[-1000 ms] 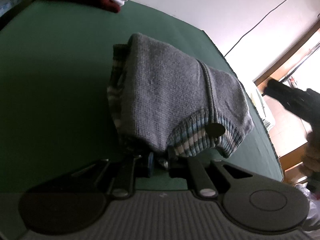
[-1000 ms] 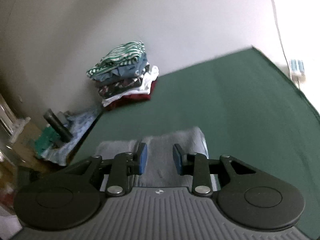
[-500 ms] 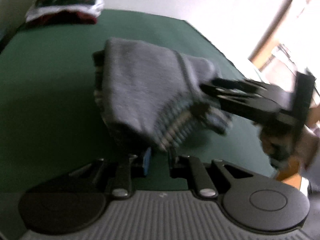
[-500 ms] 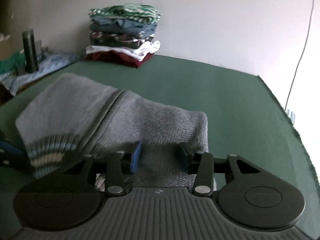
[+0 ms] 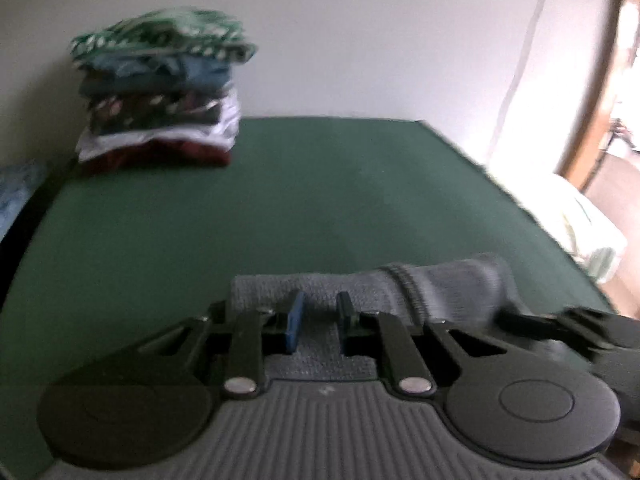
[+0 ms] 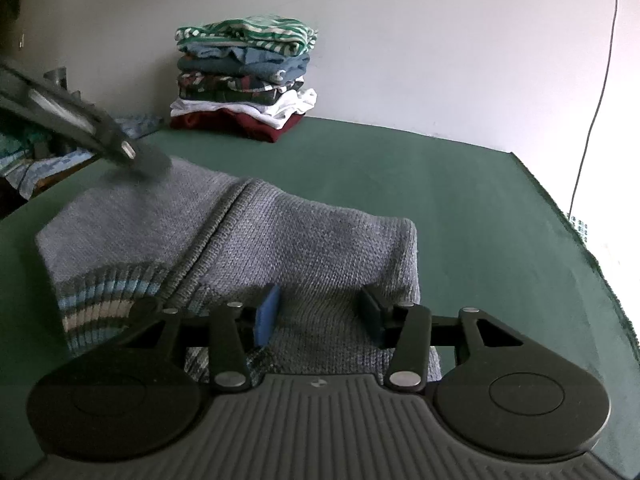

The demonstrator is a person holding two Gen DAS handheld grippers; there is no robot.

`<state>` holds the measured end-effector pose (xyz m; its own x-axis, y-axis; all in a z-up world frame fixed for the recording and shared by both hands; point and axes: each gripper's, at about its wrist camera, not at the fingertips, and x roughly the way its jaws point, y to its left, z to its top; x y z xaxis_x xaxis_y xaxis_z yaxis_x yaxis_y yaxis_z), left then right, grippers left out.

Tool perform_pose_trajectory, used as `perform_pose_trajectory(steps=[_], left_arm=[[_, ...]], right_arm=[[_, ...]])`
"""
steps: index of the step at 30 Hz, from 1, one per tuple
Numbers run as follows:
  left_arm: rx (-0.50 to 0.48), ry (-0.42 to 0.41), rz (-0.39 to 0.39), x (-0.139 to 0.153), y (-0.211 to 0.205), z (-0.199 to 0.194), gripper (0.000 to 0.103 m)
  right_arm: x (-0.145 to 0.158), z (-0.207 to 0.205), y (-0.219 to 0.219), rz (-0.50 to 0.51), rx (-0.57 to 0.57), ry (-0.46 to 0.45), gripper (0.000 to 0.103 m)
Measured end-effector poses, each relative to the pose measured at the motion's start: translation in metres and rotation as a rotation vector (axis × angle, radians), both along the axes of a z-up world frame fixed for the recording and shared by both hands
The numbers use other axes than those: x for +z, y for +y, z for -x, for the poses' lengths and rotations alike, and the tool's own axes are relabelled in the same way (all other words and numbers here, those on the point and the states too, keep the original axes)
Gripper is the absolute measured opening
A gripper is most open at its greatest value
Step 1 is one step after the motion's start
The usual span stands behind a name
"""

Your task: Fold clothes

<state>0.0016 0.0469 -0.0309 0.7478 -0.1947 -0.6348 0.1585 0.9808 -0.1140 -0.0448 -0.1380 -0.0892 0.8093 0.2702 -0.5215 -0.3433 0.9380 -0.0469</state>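
Observation:
A grey knitted sweater (image 6: 300, 240) with a blue-and-white striped hem lies folded flat on the green table (image 6: 460, 200). My right gripper (image 6: 318, 316) hovers low over its near edge, jaws wide apart, nothing pinched between the pads. The blurred left gripper (image 6: 124, 148) hangs just above the sweater's far left corner. In the left wrist view, my left gripper (image 5: 319, 316) shows a narrow gap between its pads, with the sweater (image 5: 440, 284) lying under it, not gripped. The right gripper (image 5: 560, 324) is a dark blur at the right edge.
A stack of folded clothes (image 6: 244, 76) stands at the table's far side against the white wall. Blue patterned cloth (image 6: 132, 124) lies off the table's left edge. A cable (image 6: 596, 100) runs down the wall at the right. Pale bedding (image 5: 592, 240) lies beyond the right edge.
The left gripper let go of the sweater's striped hem and swung up towards the clothes stack. The right gripper dropped onto the sweater and spread its jaws wider. The sweater now lies flat.

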Motion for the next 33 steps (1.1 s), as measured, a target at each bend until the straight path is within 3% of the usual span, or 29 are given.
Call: perform_pose_trajectory(steps=[2,3,4,13,19,33], left_arm=[[0.037,0.003,-0.007,-0.012,0.001,-0.001,0.020],[0.053,-0.001,-0.007,-0.016,0.003,0.000,0.030],[0.061,-0.008,-0.010,-0.020,0.004,0.002,0.032],[0.106,-0.033,-0.070,-0.032,-0.009,0.006,0.037],[0.134,-0.003,-0.043,-0.032,-0.004,0.005,0.049],[0.117,0.025,-0.030,-0.033,0.002,0.010,0.059]], right_arm=[[-0.001,0.003,-0.001,-0.010,0.000,-0.006,0.049],[-0.001,0.004,-0.002,-0.015,0.000,-0.006,0.049],[-0.001,0.005,-0.003,-0.020,-0.001,-0.007,0.049],[-0.003,0.006,-0.007,-0.048,0.006,-0.001,0.049],[0.000,0.005,-0.010,-0.040,0.029,0.012,0.049],[0.002,0.012,-0.010,-0.018,0.001,0.018,0.049]])
